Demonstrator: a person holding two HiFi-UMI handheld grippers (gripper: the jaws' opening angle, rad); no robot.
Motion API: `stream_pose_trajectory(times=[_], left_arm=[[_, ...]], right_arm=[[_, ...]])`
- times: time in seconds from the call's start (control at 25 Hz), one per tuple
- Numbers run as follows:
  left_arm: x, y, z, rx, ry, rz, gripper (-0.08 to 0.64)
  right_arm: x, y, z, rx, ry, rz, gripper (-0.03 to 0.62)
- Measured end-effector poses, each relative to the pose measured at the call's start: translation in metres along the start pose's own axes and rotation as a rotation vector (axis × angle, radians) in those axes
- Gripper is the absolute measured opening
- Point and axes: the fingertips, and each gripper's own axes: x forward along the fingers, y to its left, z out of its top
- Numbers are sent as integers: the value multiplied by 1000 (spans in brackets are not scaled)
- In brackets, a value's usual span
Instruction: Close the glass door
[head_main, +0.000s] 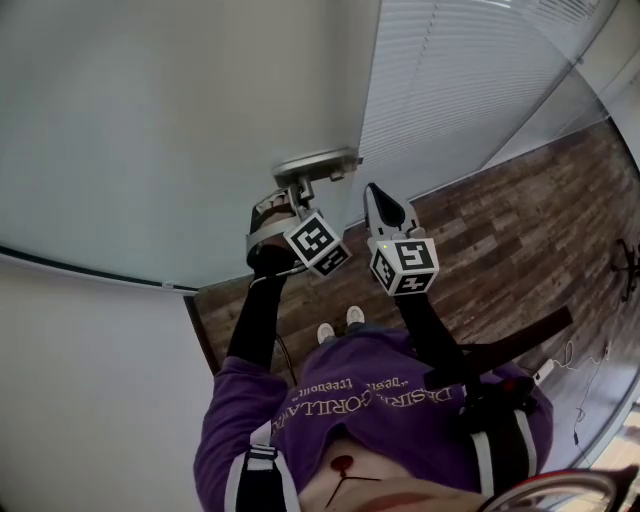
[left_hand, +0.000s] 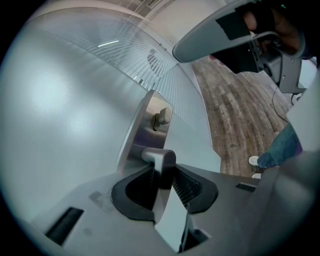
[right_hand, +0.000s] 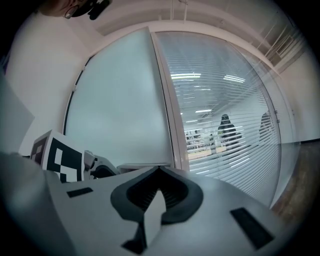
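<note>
The frosted glass door fills the left of the head view, and its free edge runs upright in the right gripper view. A metal lock plate with a small thumb turn sits at that edge. My left gripper is shut on the grey lever handle, which lies between its ribbed pads. In the head view the left gripper reaches up to the plate. My right gripper hovers just right of it, jaws together and holding nothing, and points at the door edge.
A fixed glass wall with horizontal blinds stands right of the door. Wood-pattern floor spreads below, with the person's shoes on it. A white wall lies at the lower left. Cables lie on the floor at the right.
</note>
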Motion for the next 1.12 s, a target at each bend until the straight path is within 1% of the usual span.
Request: stream_pose_trajectory(times=[0.6, 0.76, 0.92, 1.12], left_arm=[[6, 6, -6, -45, 38, 5, 106], [8, 7, -9, -49, 35, 26, 106], [9, 10, -8, -69, 48, 18, 106], [13, 12, -12, -76, 56, 15, 106]], right_arm=[[4, -6, -1, -8, -10, 62, -11], [3, -8, -8, -17, -2, 78, -11], [2, -10, -11, -19, 9, 86, -11], [5, -2, -12, -17, 8, 94, -11]])
